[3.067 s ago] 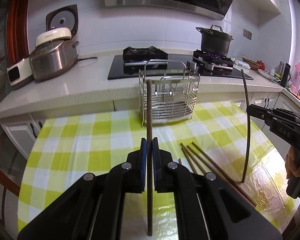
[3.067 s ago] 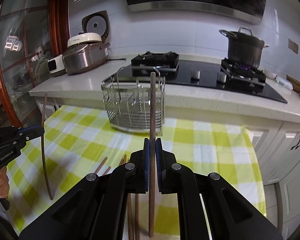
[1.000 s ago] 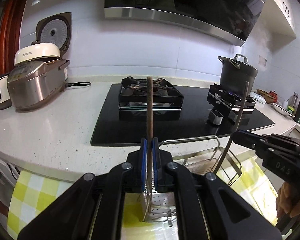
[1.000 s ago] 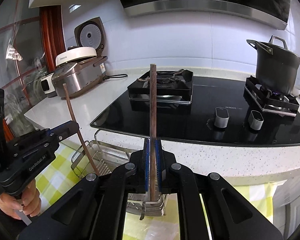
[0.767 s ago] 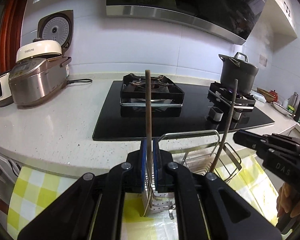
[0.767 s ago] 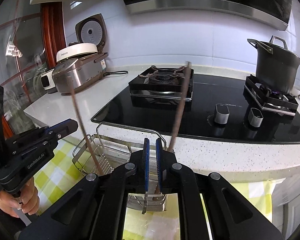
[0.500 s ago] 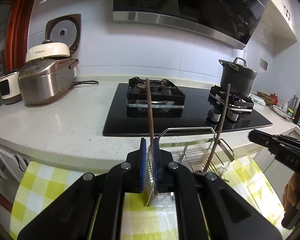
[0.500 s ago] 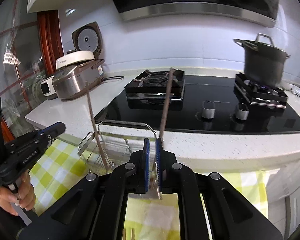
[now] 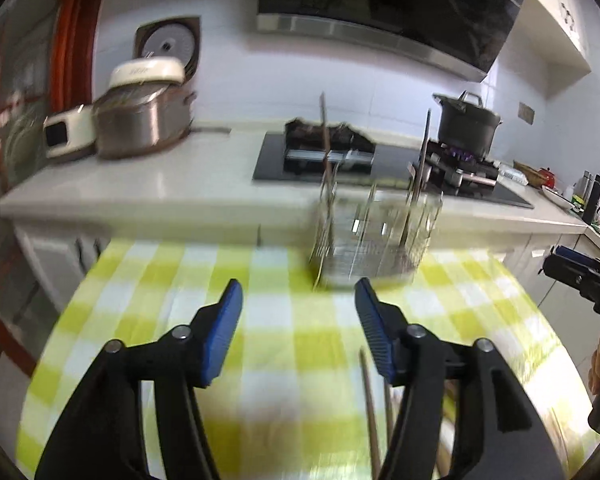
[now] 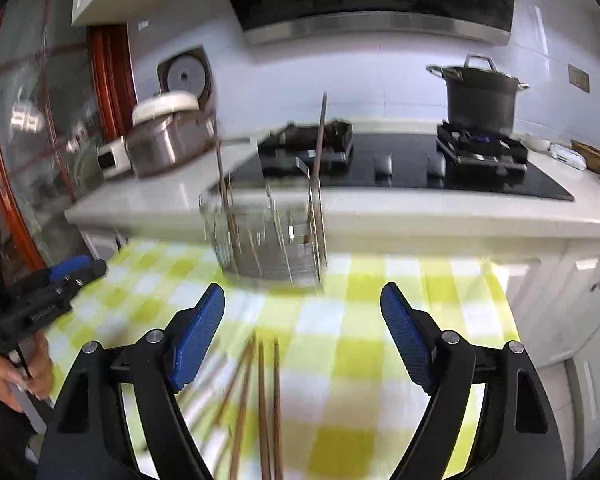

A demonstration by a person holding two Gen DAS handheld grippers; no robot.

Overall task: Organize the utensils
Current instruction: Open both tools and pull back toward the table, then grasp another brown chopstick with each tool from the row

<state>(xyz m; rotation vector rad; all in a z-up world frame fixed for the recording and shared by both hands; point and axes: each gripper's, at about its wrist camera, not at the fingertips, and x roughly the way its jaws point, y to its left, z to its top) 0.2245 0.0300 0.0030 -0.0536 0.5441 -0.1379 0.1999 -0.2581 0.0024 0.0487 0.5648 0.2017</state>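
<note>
On the far side of the yellow-and-white checked tablecloth [image 10: 384, 364], close against the white kitchen counter [image 10: 420, 208], stood the wire-mesh metal utensil basket [image 10: 268, 240], with two thin dark-brown wooden chopsticks [image 10: 320, 148] upright in it, one at its left end and one at its right. Both tools were empty: the left gripper [image 9: 298, 330] and the right gripper [image 10: 302, 338] each had their blue-padded jaws spread wide apart and held nothing. Nearer the camera, several more loose brown chopsticks [image 10: 262, 404] lay on the cloth between the right gripper's fingers, well apart from the basket. Judging by that, the sorting was only partly done, with those left to collect.
</note>
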